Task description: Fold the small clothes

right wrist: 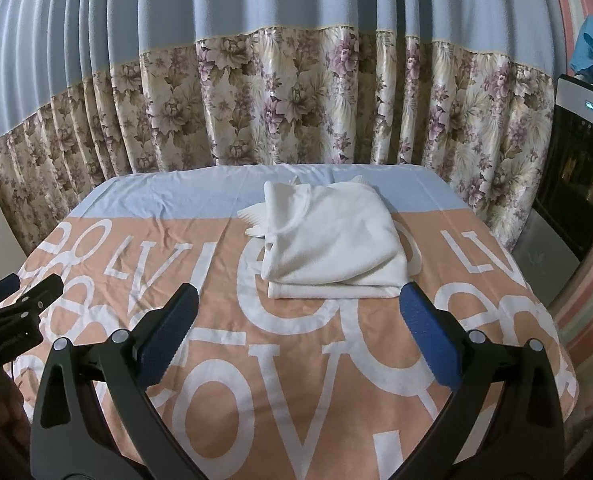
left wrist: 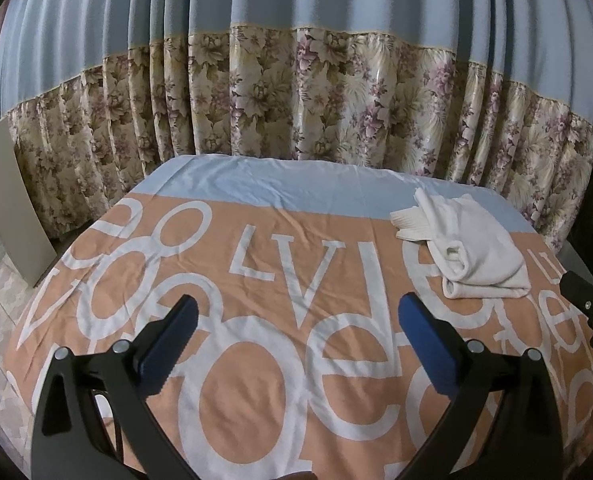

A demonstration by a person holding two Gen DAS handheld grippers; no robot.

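My left gripper [left wrist: 296, 312] hangs over the near middle of the table with its blue-padded fingers [left wrist: 424, 344] spread wide apart and nothing between them. Under the gap lies only the orange tablecloth [left wrist: 256, 392] with its big white letters. The white garment [left wrist: 476, 256] sits folded into a compact bundle well to the right of this gripper and farther away, its rolled near edge facing me and a ribbed cuff or hem sticking out on its far left side. It lies where the cloth's orange part meets the pale blue band along the far edge.

My right gripper [right wrist: 298, 308] also has its fingers held wide apart, gripping nothing. In the right wrist view the white garment [right wrist: 332, 240] is straight ahead, just beyond the fingertips. Its near right corner sits very close to the tip of the right-hand finger [right wrist: 420, 320]; whether they touch I cannot tell. The left-hand finger is apart from the fabric.

Each gripper shows at the edge of the other's view: the right one [left wrist: 588, 304] at the far right edge of the left wrist view, level with the bundle's near edge, the left one [right wrist: 20, 300] at the left edge, over the tablecloth [right wrist: 296, 400]. Behind the table hangs a curtain [right wrist: 296, 100], blue above and floral below.
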